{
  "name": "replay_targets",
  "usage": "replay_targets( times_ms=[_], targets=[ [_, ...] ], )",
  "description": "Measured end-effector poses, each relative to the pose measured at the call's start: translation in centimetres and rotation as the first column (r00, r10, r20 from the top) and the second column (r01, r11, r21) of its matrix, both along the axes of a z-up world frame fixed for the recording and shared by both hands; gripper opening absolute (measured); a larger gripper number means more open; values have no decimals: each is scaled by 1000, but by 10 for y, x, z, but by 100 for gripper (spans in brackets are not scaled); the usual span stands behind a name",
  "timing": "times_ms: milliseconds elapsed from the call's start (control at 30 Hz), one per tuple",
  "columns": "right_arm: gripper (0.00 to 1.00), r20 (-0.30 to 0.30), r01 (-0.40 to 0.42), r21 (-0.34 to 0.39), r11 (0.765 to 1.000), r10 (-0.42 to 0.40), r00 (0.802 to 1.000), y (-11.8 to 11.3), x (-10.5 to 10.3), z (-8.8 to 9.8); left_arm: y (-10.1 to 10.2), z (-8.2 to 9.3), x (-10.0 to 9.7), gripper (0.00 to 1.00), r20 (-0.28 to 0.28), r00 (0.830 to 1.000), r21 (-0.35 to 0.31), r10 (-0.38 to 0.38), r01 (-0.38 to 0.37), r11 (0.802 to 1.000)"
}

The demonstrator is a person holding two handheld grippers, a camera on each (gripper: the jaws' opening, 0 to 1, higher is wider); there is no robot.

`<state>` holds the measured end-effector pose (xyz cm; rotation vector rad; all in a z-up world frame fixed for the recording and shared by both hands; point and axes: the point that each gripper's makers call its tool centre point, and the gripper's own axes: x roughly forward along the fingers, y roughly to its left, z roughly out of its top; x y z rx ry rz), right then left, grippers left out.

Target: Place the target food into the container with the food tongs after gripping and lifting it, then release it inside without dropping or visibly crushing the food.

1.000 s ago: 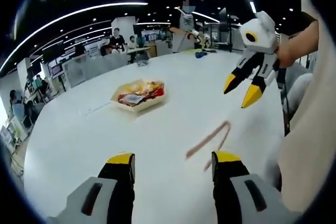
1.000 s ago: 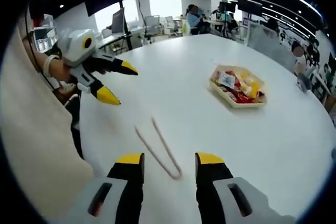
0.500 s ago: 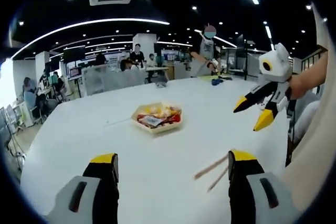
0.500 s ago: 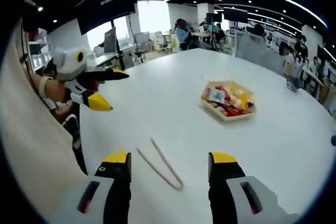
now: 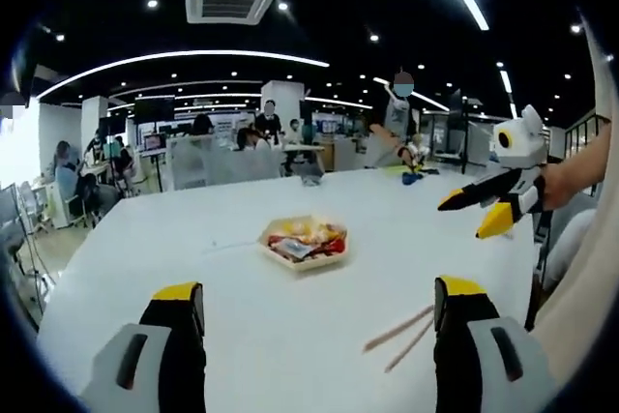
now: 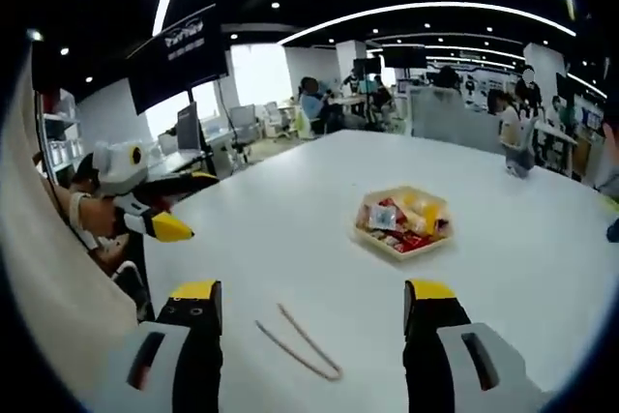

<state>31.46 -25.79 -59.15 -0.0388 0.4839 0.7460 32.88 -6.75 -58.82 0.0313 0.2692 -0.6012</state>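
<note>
White tabletop (image 5: pixel 290 316) w/ 1 tray (image 5: pixel 303 243) of packaged snacks, mid-table, far from both jaw pairs. 1 pair of pinkish food tongs (image 6: pixel 298 343) is seen lying flat, near edge, untouched. Left hand-held gripper (image 5: pixel 319 302) is held low, jaws spread wide, nothing gripped. Right hand-held gripper (image 6: pixel 311 297) likewise wide apart, empty, raised above tabletop.

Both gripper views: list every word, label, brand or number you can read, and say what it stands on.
Hanging dark sign, right gripper view: a pale line of lettering, too blurred to read.
Snack packets in the tray: printing too small to read.
Tongs, table, both grippers: no text visible.
</note>
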Motion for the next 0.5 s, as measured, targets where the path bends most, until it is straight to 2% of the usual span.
replay_targets(
  times_ms=[167,267,433,500],
  targets=[
    [84,48,21,60,998,-24,999,5,5,17,4,13,1,99,31,999,-17,8,-8,1000],
    [91,106,61,90,994,-70,992,3,11,30,8,22,2,99,49,999,-33,20,-18,999],
    [97,126,85,123,989,-100,987,1,14,38,12,30,3,99,66,997,-41,33,-31,999],
    [97,151,124,164,979,-149,977,-5,17,48,17,40,5,99,79,996,-67,51,-46,997]
  ],
)
